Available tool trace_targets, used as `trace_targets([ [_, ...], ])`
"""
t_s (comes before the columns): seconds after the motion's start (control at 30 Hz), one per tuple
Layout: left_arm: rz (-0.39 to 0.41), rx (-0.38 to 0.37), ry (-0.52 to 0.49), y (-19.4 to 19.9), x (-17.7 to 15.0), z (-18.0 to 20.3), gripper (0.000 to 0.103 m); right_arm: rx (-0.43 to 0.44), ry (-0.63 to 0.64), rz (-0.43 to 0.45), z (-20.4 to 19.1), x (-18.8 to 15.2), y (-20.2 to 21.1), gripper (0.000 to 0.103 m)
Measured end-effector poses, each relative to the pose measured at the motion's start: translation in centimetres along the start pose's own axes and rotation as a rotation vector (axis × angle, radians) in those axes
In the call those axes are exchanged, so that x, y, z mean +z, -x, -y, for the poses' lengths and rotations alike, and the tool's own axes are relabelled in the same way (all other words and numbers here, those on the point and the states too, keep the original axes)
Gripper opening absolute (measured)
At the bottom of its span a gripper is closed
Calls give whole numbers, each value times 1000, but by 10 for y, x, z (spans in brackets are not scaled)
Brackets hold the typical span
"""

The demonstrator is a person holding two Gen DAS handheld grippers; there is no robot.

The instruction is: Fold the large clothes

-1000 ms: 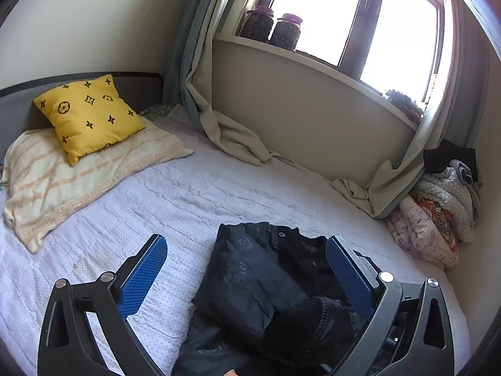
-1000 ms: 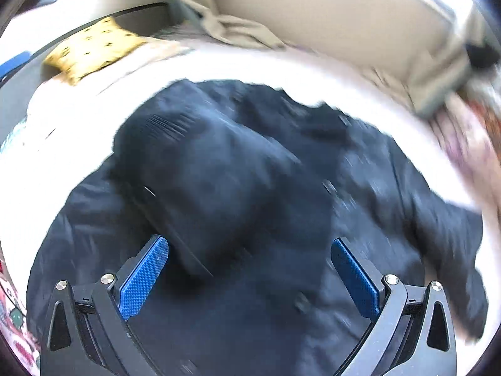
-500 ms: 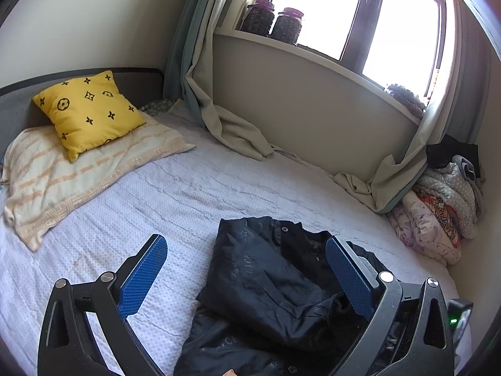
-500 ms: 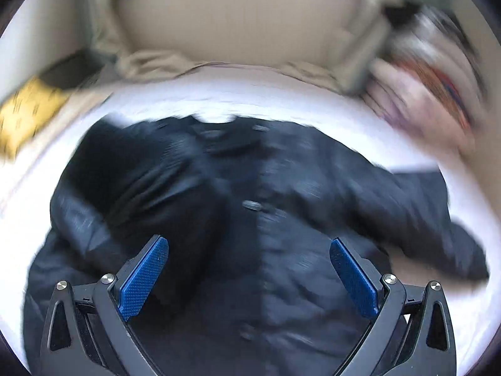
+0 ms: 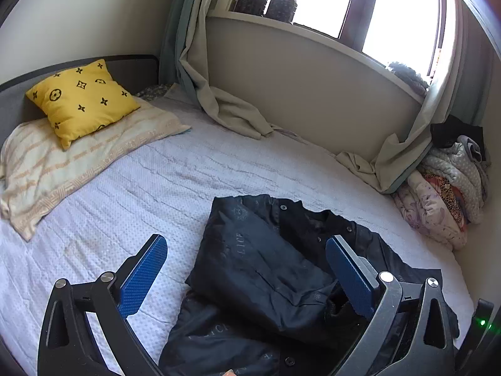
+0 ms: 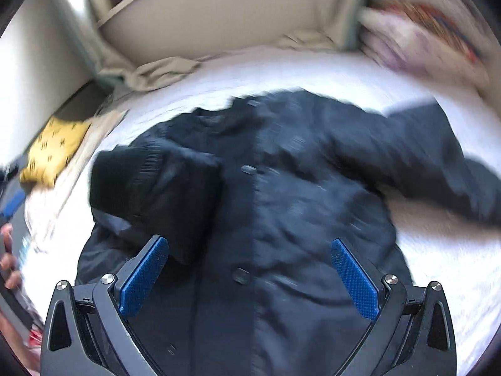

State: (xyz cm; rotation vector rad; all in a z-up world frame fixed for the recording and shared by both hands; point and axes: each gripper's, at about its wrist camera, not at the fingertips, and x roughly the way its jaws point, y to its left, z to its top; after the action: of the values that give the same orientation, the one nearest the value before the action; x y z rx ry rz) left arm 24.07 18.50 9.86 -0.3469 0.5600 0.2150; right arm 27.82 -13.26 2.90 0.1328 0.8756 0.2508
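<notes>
A large black button-front jacket (image 5: 266, 269) lies on the white bedspread (image 5: 156, 194), front side up. One sleeve is folded across its chest, its ribbed cuff (image 6: 141, 172) on the left in the right wrist view. The other sleeve (image 6: 438, 163) stretches out to the right. My left gripper (image 5: 247, 269) hovers open over the jacket's near left side, holding nothing. My right gripper (image 6: 250, 269) hangs open above the jacket's button line, nothing between its blue pads. The right wrist view is motion-blurred.
A yellow patterned cushion (image 5: 81, 97) rests on a striped pillow (image 5: 62, 163) at the bed's head. Curtains (image 5: 225, 106) drape onto the mattress under the window wall. Folded bedding (image 5: 444, 194) is stacked at the far right corner. A person's hand (image 6: 9, 260) shows at the left edge.
The right gripper swung rightward over the jacket, so the outstretched sleeve came into view. The folded sleeve settled flatter on the chest. The left gripper barely moved.
</notes>
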Motion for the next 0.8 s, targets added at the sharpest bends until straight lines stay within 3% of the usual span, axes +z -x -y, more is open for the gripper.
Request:
trace_targets([
  [0.13,-9,0,5,-4,1,-1,103,-60,226,44,-79,-4,-35,103],
  [0.23,-13,3,14,-5,2,-6,103,-232,392,64,-125,-10,-78,102],
  [0.27,-15,2,18,-5,2,-7,103,-294,402,82,-128,-9,-87,102],
  [0.37,-12,-5,33,-2,4,-12,103,-316,260,96,-105,7,-86,102],
  [0.53,-14,-11,32,1,5,-14,103,-214,13,93,-38,22,-45,102],
  [0.7,-26,-13,29,3,1,-14,103,118,-248,-62,46,8,-22,102],
  [0.8,-28,-5,17,3,-2,-10,103,219,-399,-107,90,-2,-22,102],
])
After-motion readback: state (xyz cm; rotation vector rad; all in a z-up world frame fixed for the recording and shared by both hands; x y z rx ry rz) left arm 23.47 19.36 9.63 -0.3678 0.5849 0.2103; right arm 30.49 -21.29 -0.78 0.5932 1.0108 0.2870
